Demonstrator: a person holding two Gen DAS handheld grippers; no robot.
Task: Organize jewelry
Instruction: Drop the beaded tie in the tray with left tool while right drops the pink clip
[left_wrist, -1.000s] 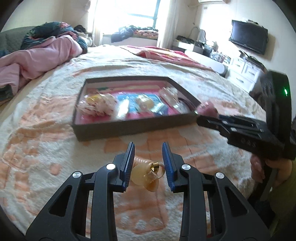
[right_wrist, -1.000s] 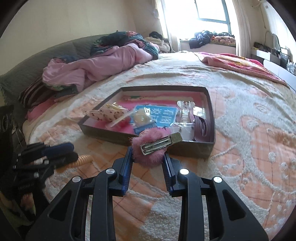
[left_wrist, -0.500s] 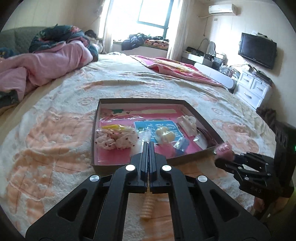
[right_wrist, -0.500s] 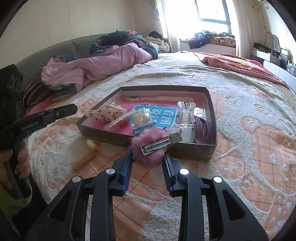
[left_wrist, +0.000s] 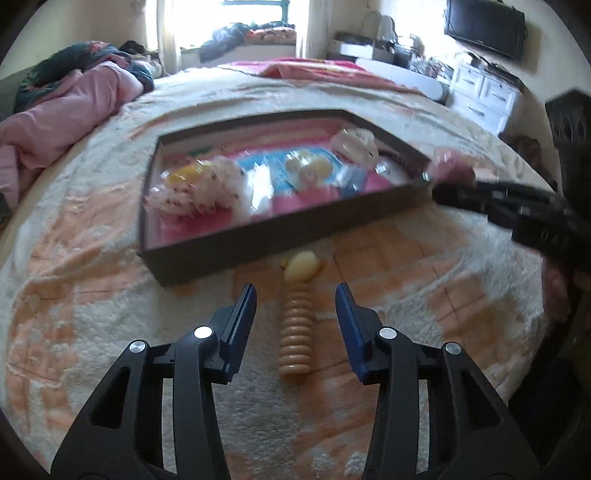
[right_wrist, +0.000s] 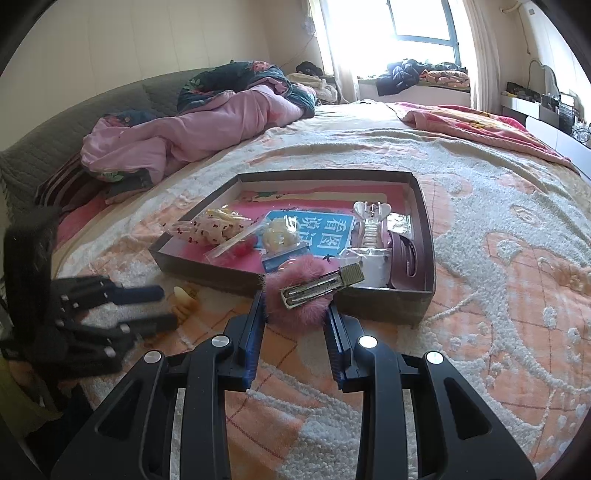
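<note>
A beige ribbed hair clip (left_wrist: 295, 332) lies on the bedspread just in front of the dark shallow box (left_wrist: 258, 236). My left gripper (left_wrist: 295, 291) hovers over it with its jaws opening; the clip sits between them, untouched. The right wrist view shows the same clip (right_wrist: 186, 299) beside the left gripper (right_wrist: 159, 308). My right gripper (right_wrist: 295, 306) is shut on a pink furry hair clip (right_wrist: 306, 291) with a metal clasp, held at the near edge of the box (right_wrist: 424, 221). Its tip with the pink clip also shows in the left wrist view (left_wrist: 450, 170).
Inside the box lie a spotted scrunchie (right_wrist: 214, 229), a yellow piece (right_wrist: 280, 236), a clear claw clip (right_wrist: 371, 221), a maroon clip (right_wrist: 404, 258) and a blue card (right_wrist: 317, 232). A pink quilt (right_wrist: 184, 133) is heaped at the far left of the bed.
Half a second ago my left gripper was shut, with the beige clip lying below it. It has since dropped lower and its jaws have parted around the clip. The right gripper has kept still.
</note>
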